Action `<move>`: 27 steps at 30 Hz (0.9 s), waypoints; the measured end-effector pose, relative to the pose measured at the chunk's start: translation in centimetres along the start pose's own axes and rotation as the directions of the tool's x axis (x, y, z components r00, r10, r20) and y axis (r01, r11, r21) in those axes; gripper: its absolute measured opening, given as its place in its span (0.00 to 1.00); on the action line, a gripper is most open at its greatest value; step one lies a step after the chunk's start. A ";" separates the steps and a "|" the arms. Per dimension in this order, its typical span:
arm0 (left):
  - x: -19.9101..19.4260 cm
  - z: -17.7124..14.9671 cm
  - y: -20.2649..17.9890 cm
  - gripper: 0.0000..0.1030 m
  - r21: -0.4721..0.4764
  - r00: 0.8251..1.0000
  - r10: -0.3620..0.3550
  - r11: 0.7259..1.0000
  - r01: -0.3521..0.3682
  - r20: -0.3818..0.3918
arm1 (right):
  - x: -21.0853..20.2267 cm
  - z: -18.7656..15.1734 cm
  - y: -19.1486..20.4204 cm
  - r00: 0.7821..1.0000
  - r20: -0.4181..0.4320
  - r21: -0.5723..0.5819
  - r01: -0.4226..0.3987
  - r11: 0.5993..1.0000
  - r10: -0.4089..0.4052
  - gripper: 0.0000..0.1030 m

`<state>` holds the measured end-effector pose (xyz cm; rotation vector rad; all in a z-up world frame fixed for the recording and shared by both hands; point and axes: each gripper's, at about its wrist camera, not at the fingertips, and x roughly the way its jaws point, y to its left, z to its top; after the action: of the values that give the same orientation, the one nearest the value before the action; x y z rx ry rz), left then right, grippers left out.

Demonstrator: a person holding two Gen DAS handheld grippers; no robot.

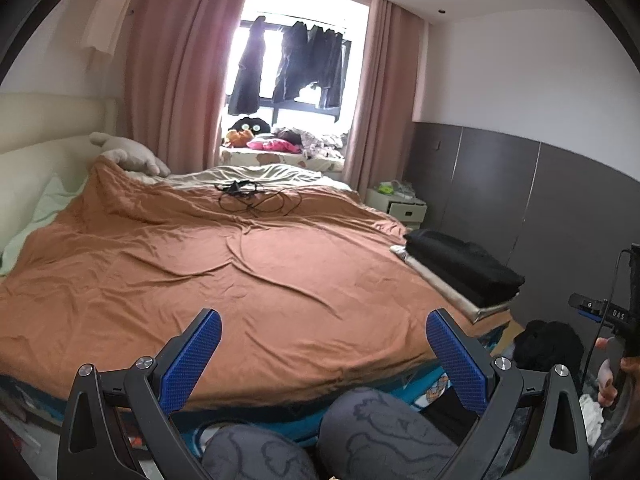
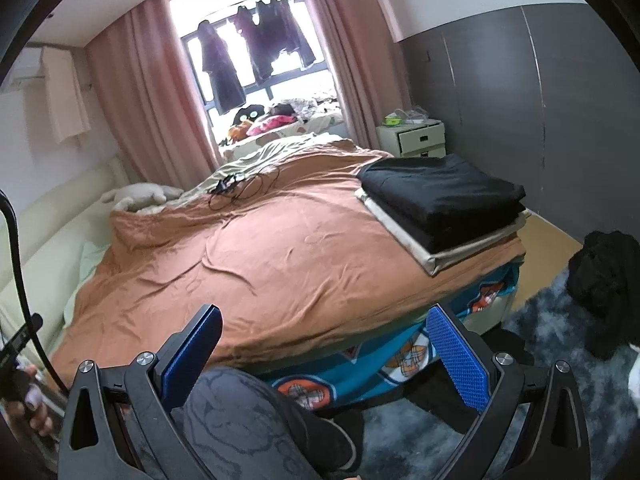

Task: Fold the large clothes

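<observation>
Nearest, left gripper (image 1: 323,354) spread wide with nothing between its blue pads (image 1: 190,364), hovering over patterned grey trouser knees (image 1: 384,432) at the foot of the bed. Right gripper (image 2: 323,354) likewise agape and empty, above 1 knee (image 2: 240,420) and a shaggy grey rug (image 2: 560,344). At the far right of the left view, fingers of a hand (image 1: 610,376) wrapped round the other gripper's black handle. Just beyond, rumpled orange-brown bedspread (image 1: 240,280) covering the bed (image 2: 380,364), a teal patterned sheet showing under its near edge. On the bed's near right corner, a folded stack (image 2: 444,208): black clothes squared up on a beige folded piece, resting on the bedspread. Down on the floor to the right, well apart from the stack, a crumpled black garment (image 2: 604,280) on the rug's edge. Farther up the bed, a tangle of black cable (image 1: 256,198) and a pale plush toy (image 1: 132,154) by the cream headboard. Beside the bed, a white nightstand (image 2: 416,136). Farthest, pink curtains (image 1: 176,80) framing a bright window (image 1: 300,12) with 3 or more dark garments (image 1: 296,64) hanging in it.
</observation>
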<state>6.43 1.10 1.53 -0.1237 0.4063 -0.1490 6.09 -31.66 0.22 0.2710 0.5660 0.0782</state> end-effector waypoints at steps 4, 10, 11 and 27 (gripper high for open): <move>-1.2 -1.6 0.2 1.00 -0.016 1.000 0.015 1.000 -0.015 0.005 | 0.1 -1.7 0.9 1.000 -0.014 -0.034 -0.015 0.999 0.015 1.00; -2.8 -3.7 -0.4 1.00 0.005 0.998 0.061 0.998 -0.061 0.020 | -0.3 -4.1 1.4 0.999 0.014 -0.023 -0.031 0.999 0.031 1.00; -3.0 -4.1 -0.5 1.00 0.009 0.998 0.057 0.998 -0.057 0.025 | -0.3 -4.5 1.4 0.999 0.018 -0.020 -0.033 0.999 0.033 1.00; -2.6 -5.2 -2.4 1.00 0.038 0.998 0.062 0.997 -0.062 0.000 | -0.4 -4.6 -0.3 0.999 0.038 0.030 -0.024 0.999 0.023 1.00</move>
<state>1.72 -1.33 -1.86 -0.0736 0.4081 -0.0953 3.30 -30.98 -3.40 0.3079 0.5270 0.0876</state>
